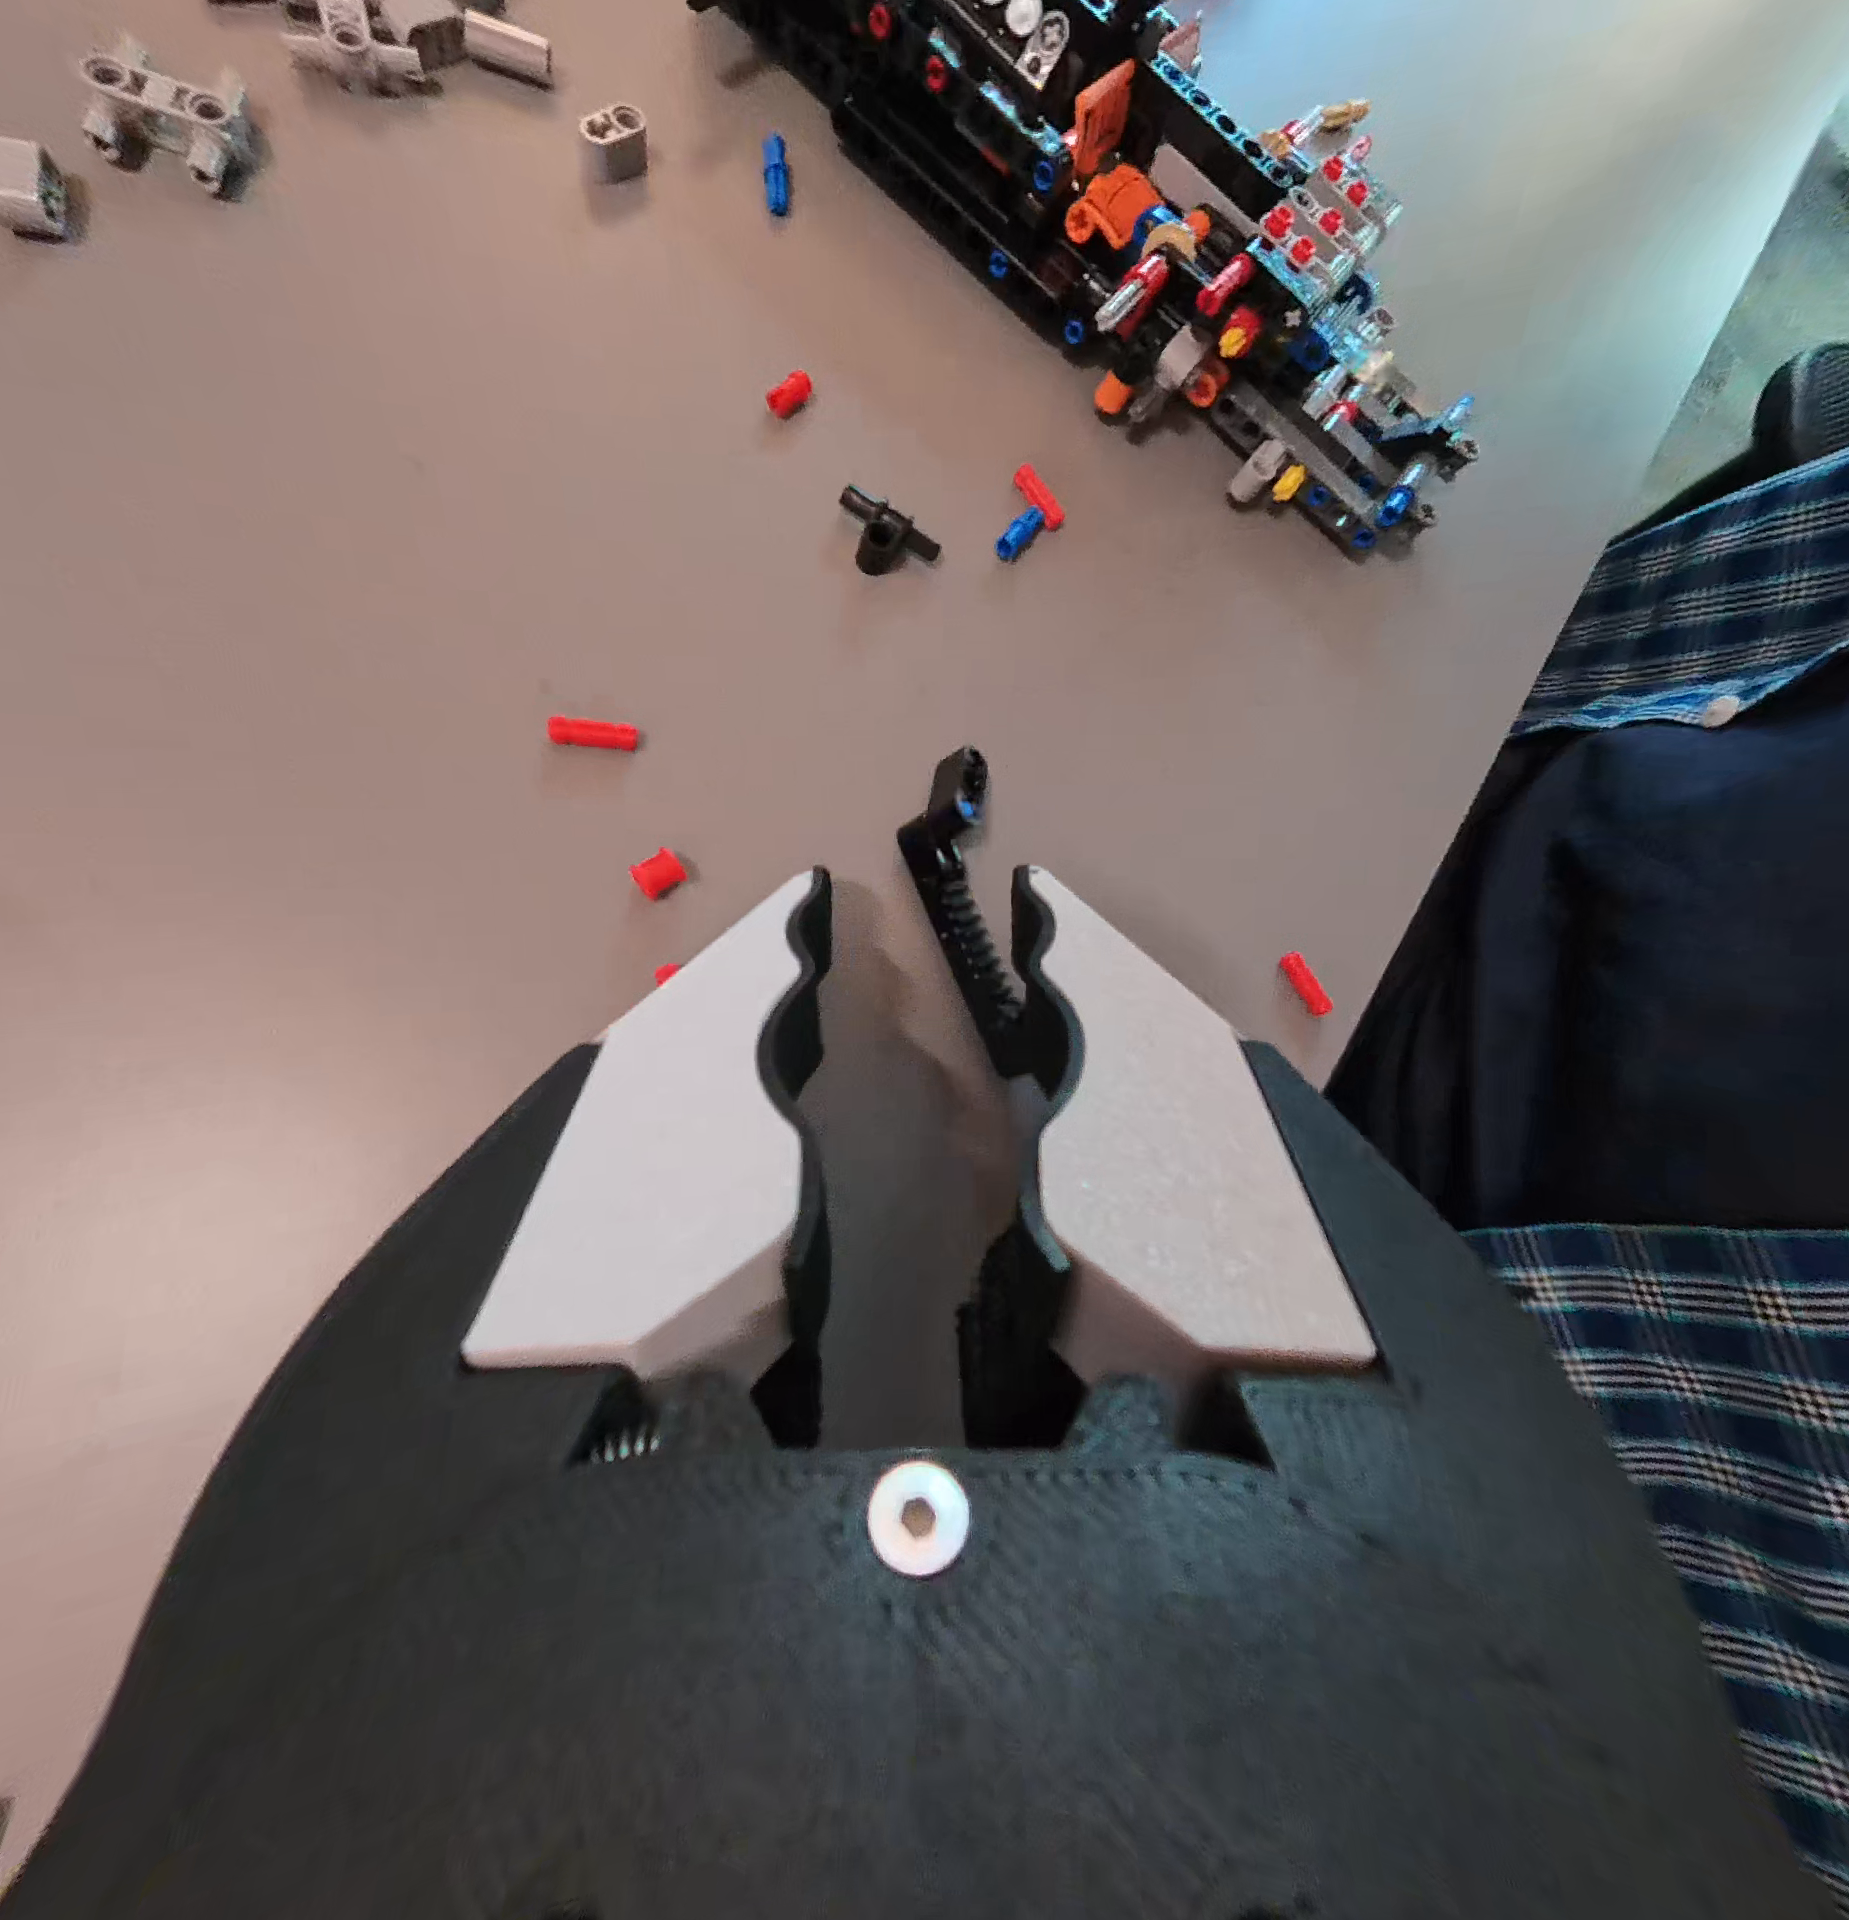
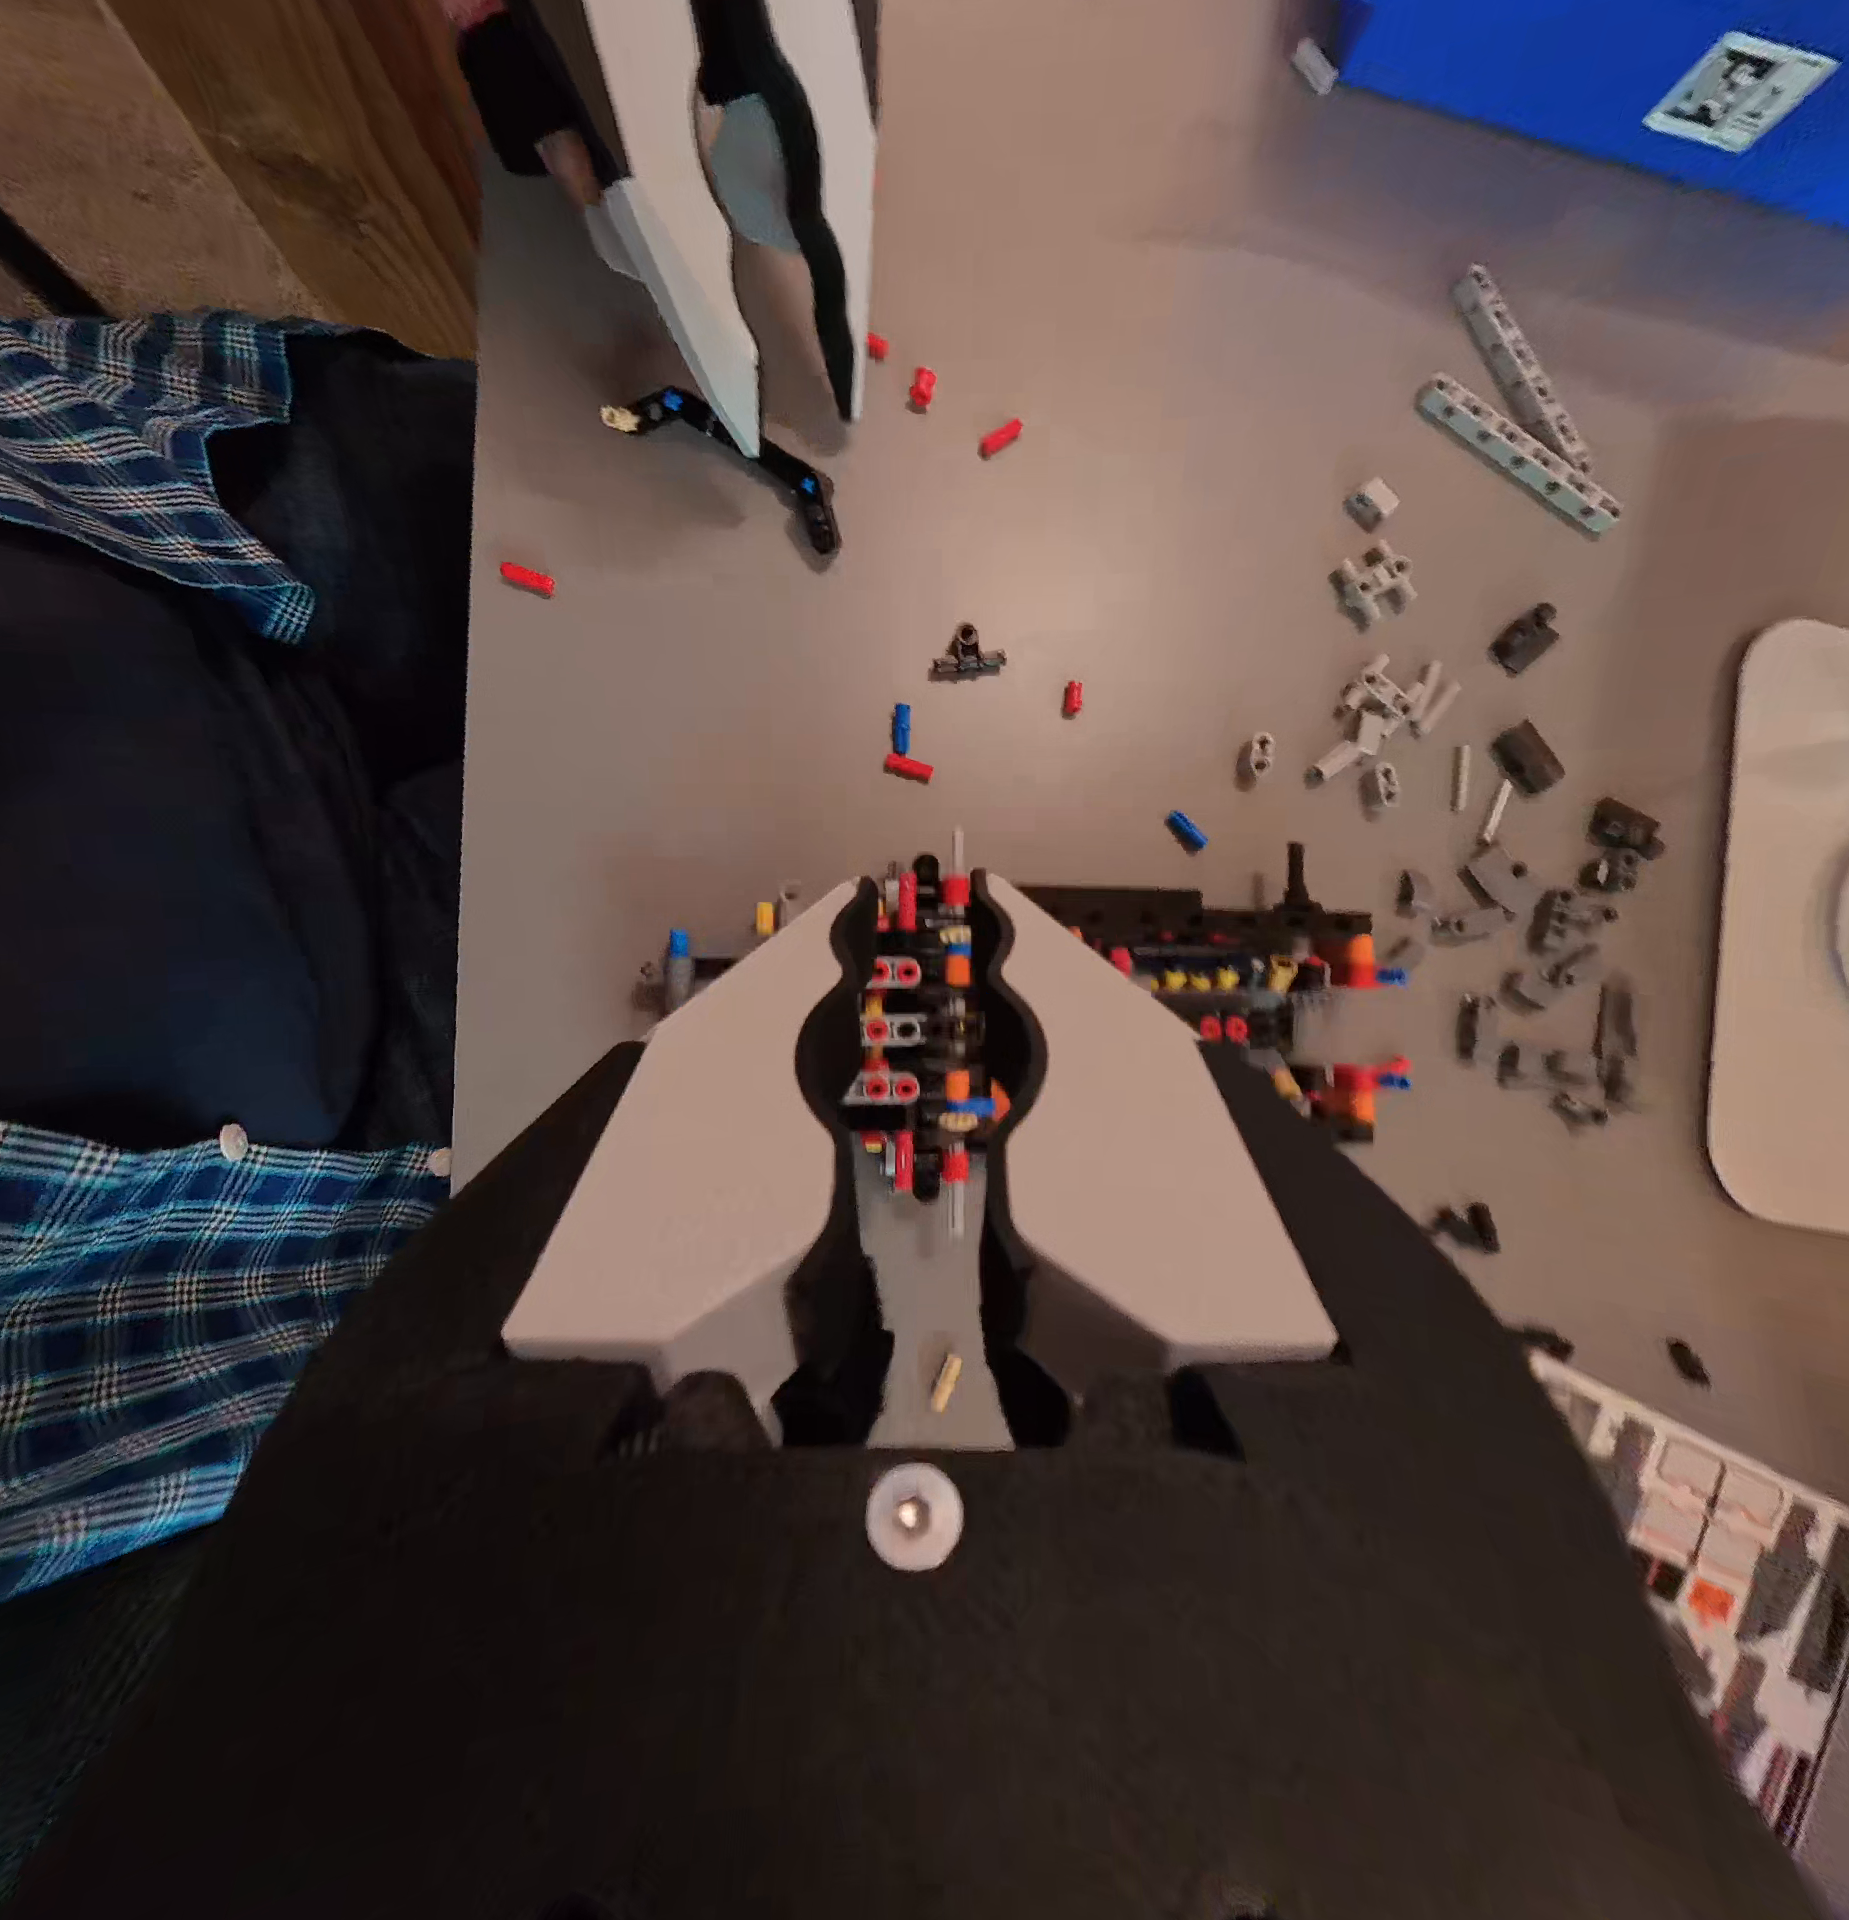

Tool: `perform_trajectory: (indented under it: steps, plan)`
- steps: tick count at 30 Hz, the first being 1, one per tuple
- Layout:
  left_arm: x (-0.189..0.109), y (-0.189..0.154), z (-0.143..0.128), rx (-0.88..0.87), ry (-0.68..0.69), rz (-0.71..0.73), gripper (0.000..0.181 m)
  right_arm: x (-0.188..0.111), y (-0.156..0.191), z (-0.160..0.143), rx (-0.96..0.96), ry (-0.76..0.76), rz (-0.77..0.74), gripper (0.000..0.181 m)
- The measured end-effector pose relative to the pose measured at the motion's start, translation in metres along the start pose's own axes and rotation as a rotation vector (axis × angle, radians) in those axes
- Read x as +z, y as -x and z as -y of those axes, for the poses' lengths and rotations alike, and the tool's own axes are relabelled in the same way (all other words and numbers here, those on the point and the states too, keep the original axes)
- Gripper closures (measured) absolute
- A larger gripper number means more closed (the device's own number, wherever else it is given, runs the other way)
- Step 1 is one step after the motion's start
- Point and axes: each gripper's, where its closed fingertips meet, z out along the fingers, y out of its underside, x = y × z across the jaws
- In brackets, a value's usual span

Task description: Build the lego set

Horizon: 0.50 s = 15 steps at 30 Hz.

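Observation:
My left gripper point(image 1: 920, 883) is open and low over the table. A black bent beam point(image 1: 959, 800) with a blue pin lies between its fingers and rests against the right pad. The right wrist view shows that gripper point(image 2: 795, 421) at the top, with the same beam point(image 2: 808, 494) under its tips. The long black model point(image 1: 1159, 239) with red, orange and blue parts lies on the table farther off. My right gripper point(image 2: 920, 883) hovers above the model's point(image 2: 1211, 956) left part. Its jaws stand narrowly apart with nothing between them.
Red pins point(image 1: 593, 732), a blue pin point(image 1: 776, 171) and a black connector point(image 1: 884, 530) lie scattered. Grey pieces point(image 2: 1522, 935), two long grey beams point(image 2: 1522, 447), a white tray point(image 2: 1803, 935), a blue box point(image 2: 1626, 94) and a booklet point(image 2: 1751, 1610) lie to the right. A person's plaid shirt point(image 1: 1730, 623) is at the table edge. The left gripper's tips are roughly 20 cm from the right gripper's.

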Motion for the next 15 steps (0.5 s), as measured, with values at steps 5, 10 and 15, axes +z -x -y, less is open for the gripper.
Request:
perform_trajectory:
  steps: [5,10,15]
  plan:
    - [-0.001,-0.004,-0.001,0.064,0.027,0.045,0.148,-0.032,-0.012,-0.040,0.115,0.028,-0.100,0.165]
    - [0.003,-0.006,-0.002,0.115,0.068,0.079,0.151,-0.053,-0.015,-0.113,0.239,0.167,-0.201,0.166]
    - [0.003,-0.008,0.004,0.103,0.058,0.061,0.153,-0.039,-0.001,-0.152,0.317,0.214,-0.183,0.163]
